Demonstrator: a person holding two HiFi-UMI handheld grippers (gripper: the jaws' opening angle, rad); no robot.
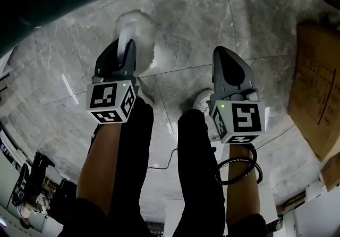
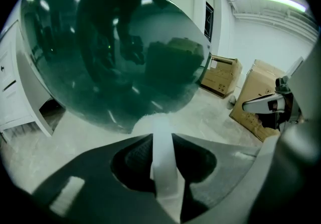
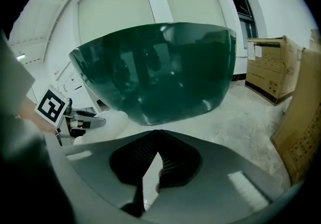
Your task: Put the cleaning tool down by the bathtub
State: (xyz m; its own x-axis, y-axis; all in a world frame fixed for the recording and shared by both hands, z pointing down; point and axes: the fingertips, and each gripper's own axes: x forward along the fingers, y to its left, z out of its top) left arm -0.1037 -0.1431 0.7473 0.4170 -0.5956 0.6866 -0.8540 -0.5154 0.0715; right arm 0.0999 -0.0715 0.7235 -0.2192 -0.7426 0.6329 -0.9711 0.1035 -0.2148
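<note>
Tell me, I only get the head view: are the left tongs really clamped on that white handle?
Observer: Yes, the left gripper view shows the left tongs shut on the white handle.
Operator: How near is its fluffy head to the bathtub?
Observer: The fluffy head is right by the foot of the dark green bathtub; whether they touch, I cannot tell.
Operator: And the right tongs?
Observer: The right gripper view shows the right tongs shut, nothing between them.
</note>
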